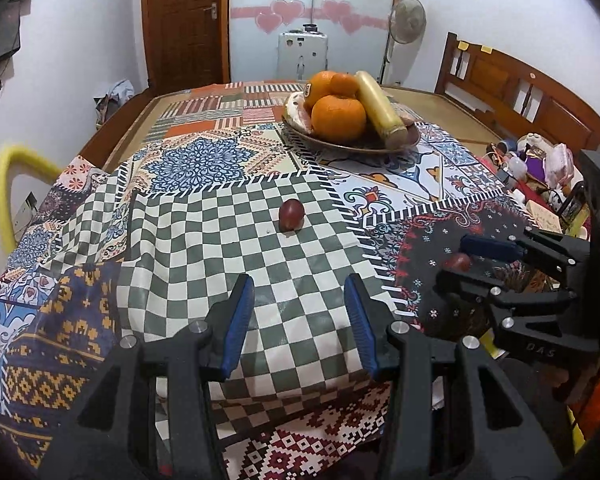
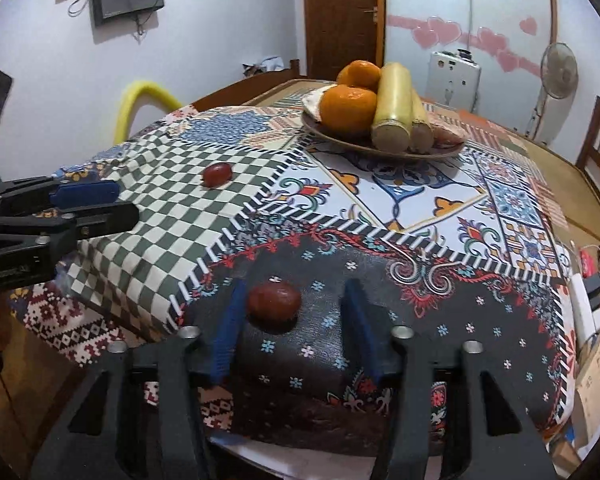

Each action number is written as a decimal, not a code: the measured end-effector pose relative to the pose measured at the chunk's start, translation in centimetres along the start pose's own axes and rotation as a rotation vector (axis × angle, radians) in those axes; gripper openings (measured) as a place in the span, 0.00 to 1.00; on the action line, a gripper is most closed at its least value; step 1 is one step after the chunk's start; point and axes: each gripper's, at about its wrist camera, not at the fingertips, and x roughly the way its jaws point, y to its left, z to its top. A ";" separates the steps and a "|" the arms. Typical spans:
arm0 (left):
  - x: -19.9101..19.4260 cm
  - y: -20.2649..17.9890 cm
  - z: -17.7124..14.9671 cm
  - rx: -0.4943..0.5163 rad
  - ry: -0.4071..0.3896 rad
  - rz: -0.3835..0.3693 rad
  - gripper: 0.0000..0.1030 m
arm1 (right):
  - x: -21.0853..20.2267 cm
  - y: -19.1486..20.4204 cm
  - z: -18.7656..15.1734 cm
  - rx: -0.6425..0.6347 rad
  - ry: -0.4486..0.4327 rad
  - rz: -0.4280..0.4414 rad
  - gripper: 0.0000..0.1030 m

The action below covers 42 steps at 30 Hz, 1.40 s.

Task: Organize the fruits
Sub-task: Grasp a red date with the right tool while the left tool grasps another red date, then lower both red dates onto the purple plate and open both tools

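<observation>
A brown plate [image 1: 342, 145] at the table's far side holds oranges [image 1: 338, 117] and a yellow stalk [image 1: 380, 109]; it also shows in the right wrist view [image 2: 384, 152]. One small dark red fruit [image 1: 291, 216] lies on the checkered cloth ahead of my open left gripper [image 1: 299, 296]. A second red fruit [image 2: 274, 303] lies on the dark cloth between the open fingers of my right gripper [image 2: 294, 300], close to the left finger, not clamped. The right gripper shows in the left wrist view [image 1: 456, 258], the left gripper in the right wrist view [image 2: 120, 204].
A patchwork cloth [image 1: 204, 160] covers the table. A wooden bench [image 1: 512, 92] stands at the right, with clutter [image 1: 540, 168] by the table's right edge. A yellow tube [image 1: 8, 192] is at the left. A fan [image 1: 406, 20] and a door [image 1: 184, 20] stand behind.
</observation>
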 end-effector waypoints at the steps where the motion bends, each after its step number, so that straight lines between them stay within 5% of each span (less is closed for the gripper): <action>1: 0.2 0.1 0.1 -0.003 0.001 -0.002 0.45 | 0.0 0.0 0.1 -0.006 0.002 0.000 0.30; 3: 0.6 0.1 0.4 -0.006 0.002 -0.005 0.44 | 0.0 -0.1 0.1 -0.012 0.005 0.008 0.22; 21: 7.2 0.8 4.6 -0.020 0.054 0.007 0.29 | -0.1 -6.2 1.8 0.071 -0.039 -0.071 0.22; 24: 7.8 1.0 4.7 -0.020 0.064 0.001 0.20 | 0.2 -6.9 2.2 0.078 -0.043 -0.086 0.22; 42: 5.8 -1.5 9.2 0.033 -0.037 -0.045 0.16 | 0.2 -8.9 5.9 0.081 -0.108 -0.109 0.22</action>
